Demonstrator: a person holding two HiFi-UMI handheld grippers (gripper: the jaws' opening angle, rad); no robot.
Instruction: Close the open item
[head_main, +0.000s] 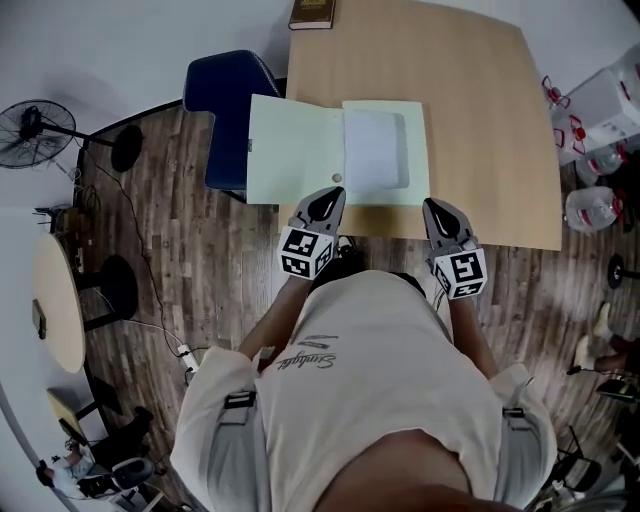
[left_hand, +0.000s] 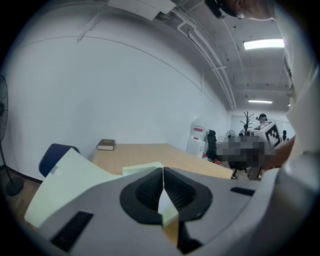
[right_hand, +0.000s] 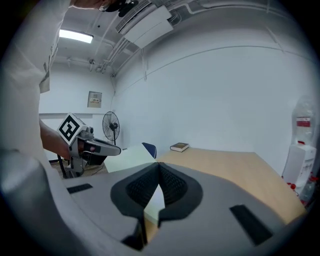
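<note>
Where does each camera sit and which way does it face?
Head view: on the person's head, looking down at the table and open green folder; torso, arms, left gripper, right gripper show.
Left gripper view: on the left gripper, facing across the table toward the book; its shut jaws show.
Right gripper view: on the right gripper, same heading; its shut jaws and the left gripper show.
Shared: all see folder and book.

Pale green folder (head_main: 295, 150) (white insert (head_main: 375, 150)), tan table (head_main: 480, 120), seemingly brown book (head_main: 311, 13)
</note>
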